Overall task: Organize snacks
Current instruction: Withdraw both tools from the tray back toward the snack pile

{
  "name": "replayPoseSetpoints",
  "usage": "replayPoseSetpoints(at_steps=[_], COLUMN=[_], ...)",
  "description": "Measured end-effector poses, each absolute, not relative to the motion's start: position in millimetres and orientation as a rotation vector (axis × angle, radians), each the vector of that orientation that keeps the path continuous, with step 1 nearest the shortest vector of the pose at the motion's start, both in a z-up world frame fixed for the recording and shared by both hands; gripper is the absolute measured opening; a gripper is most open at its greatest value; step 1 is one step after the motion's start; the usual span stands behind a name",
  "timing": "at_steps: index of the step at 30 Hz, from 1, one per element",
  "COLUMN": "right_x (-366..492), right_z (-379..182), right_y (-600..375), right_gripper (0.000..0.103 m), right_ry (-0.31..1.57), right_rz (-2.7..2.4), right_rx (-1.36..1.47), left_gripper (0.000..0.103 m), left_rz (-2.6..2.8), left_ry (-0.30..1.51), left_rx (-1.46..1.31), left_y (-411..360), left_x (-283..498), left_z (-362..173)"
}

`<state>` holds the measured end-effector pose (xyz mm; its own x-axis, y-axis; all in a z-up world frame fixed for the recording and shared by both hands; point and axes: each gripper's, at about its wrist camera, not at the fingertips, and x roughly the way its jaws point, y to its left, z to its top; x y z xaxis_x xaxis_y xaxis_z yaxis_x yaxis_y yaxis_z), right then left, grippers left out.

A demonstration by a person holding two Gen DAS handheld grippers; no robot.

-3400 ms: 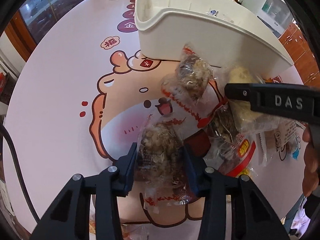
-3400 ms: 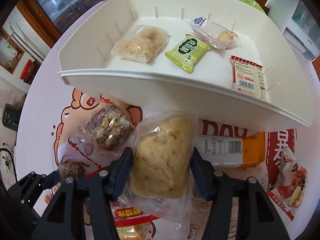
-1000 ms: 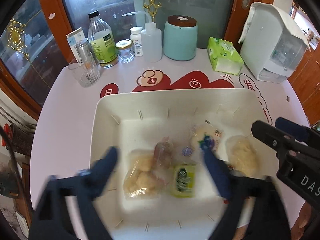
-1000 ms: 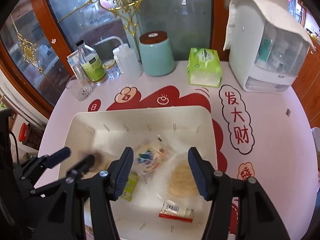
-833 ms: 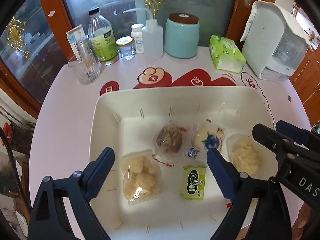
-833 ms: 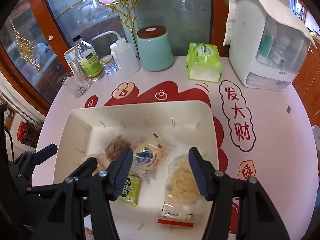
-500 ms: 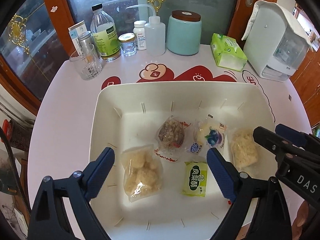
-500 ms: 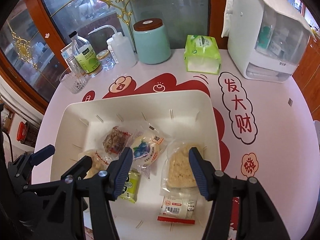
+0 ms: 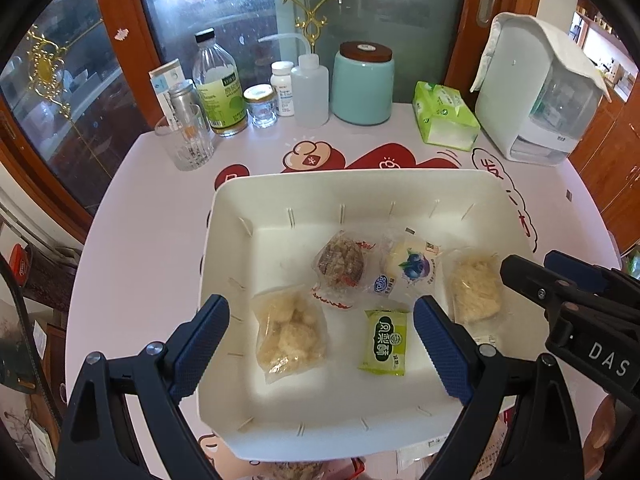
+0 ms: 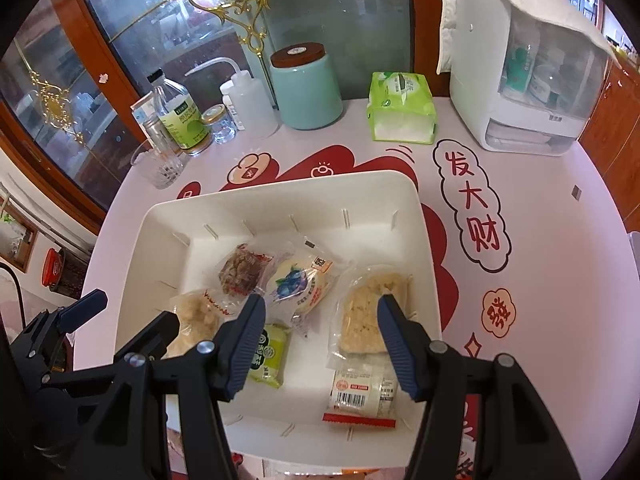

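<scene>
Both grippers — left gripper (image 9: 320, 344), right gripper (image 10: 320, 344) — hang spread and empty above the tray (image 9: 224, 240), snack packets (image 9: 290, 332) lying loose inside.

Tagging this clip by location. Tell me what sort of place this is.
Most likely a home dining room: a round table with a festive cartoon cover, a glass-fronted wooden cabinet behind it, and household items such as a tissue pack and teal canister.
</scene>
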<state>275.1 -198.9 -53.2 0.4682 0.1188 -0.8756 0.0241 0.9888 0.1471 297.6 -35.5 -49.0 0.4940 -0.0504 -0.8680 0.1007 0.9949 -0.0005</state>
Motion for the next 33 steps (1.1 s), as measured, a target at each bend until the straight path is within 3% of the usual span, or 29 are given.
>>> replayPoseSetpoints(at_steps=[23,33], right_x=[164.4,110.5], right_z=[16.7,11.9], right_y=[-157.9,-130.7], right_gripper=[0.059,0.059], right_ry=[0.929,0.93], right_rz=[0.167,0.218], right_rx=[0.167,0.122], left_gripper=[0.093,0.093], left_rz=[-0.11,-0.098], left_ry=[0.82,0.834], left_rx=[0.026,0.017], left_y=[23.4,58.8], left_x=[173.6,118.7], left_z=[32.8,17.1])
